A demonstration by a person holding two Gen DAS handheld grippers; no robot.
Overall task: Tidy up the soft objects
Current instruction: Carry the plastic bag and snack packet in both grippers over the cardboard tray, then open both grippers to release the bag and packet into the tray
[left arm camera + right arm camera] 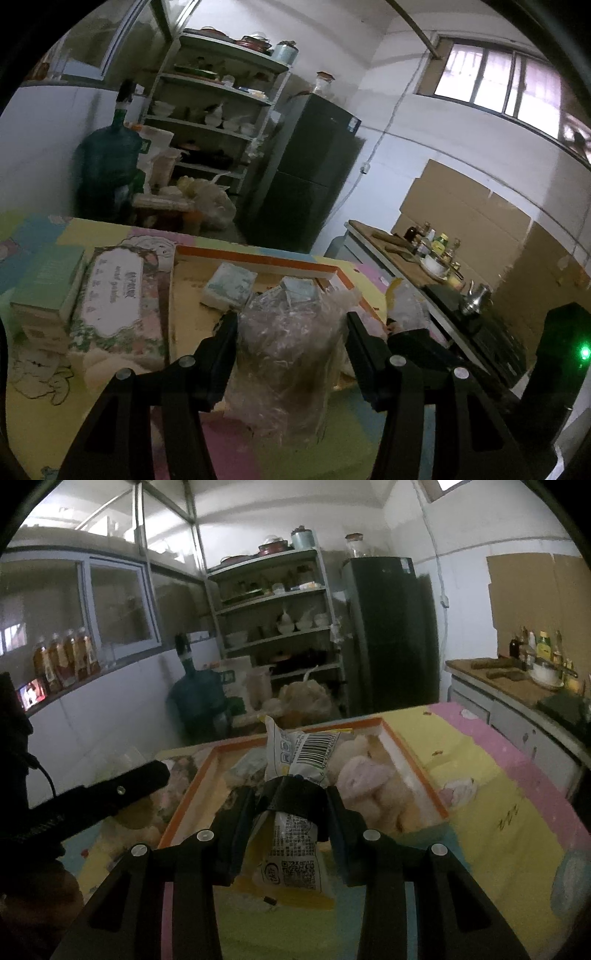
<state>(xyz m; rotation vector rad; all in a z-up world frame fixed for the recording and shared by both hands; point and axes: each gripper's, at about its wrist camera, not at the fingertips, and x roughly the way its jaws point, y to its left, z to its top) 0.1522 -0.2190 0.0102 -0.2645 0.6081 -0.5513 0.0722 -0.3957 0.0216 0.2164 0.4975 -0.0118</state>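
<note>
**Two soft packs carried to the tray**

The snack pack (295, 782) sits pinched at its waist in the right claw (290, 808), barcode end forward, hanging just above the near edge of the orange-rimmed tray (413, 760). The left claw (291, 332) grips a crinkled clear bag (284, 354) that fills the gap between its fingers; it too is just short of the tray, over the near rim.

Inside the tray, plush toys (365, 779) take the right side and tissue packs (231, 286) lie toward the far left, so free floor seems to be in the near middle. To do this well, I would carry each pack fully past the rim before letting go, lower it until it rests, then release; a drop from height may leave the pack draped over the edge. The two claws are close together, so placing one at a time looks safer. Boxes (110, 295) stand left of the tray on the pastel-covered desk (480, 786).
</note>
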